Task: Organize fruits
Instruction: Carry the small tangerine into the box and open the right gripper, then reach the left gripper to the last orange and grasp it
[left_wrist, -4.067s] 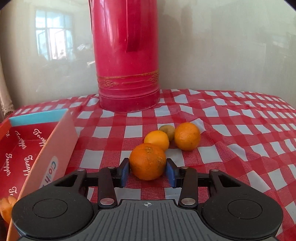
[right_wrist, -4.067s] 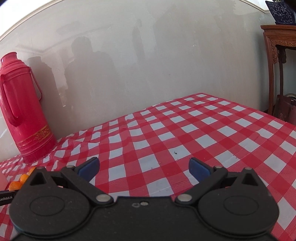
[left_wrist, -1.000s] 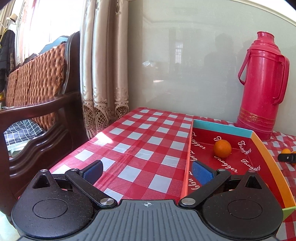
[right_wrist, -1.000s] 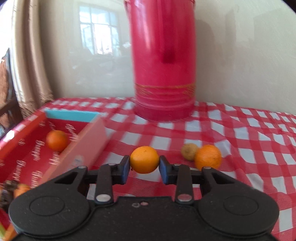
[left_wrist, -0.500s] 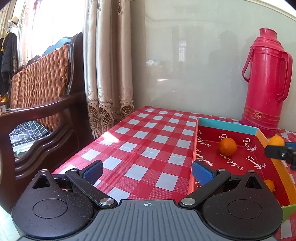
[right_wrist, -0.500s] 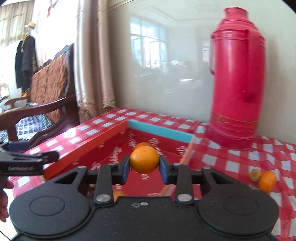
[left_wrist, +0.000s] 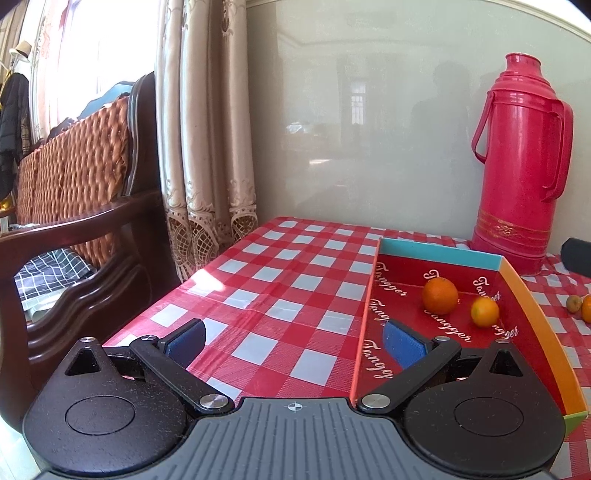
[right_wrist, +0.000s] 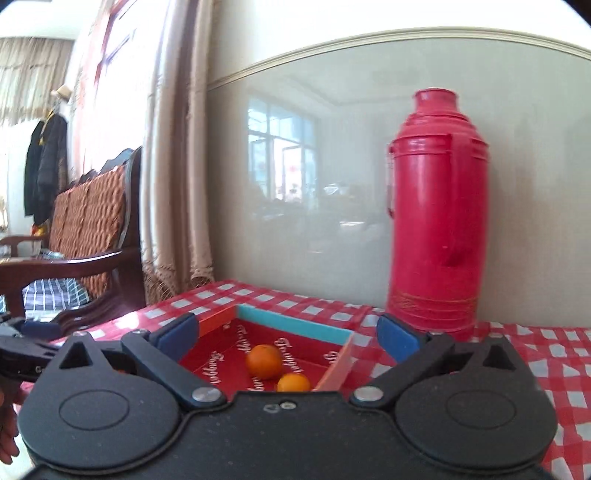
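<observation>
- Right gripper (right_wrist: 288, 338): spread wide, nothing between the fingers, hovering over the red box (right_wrist: 291, 325).
- Left gripper (left_wrist: 293, 341): spread, empty, at the box's (left_wrist: 439, 254) left edge above the table (left_wrist: 280, 291).
- Large orange (left_wrist: 440, 295) and small orange (left_wrist: 484, 312) lie in the box, near each other.
- More fruit (left_wrist: 580, 306) on the table right of the box, near the red thermos (left_wrist: 521, 162).

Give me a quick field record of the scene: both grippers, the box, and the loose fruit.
left hand-held gripper: open, empty, at box's left wall
right hand-held gripper: open, empty, above box
box: two oranges inside
big orange: on box floor, nearer far wall
small orange: on box floor, near right wall
loose fruit: on cloth right of box, partly cut off
thermos: upright behind box
</observation>
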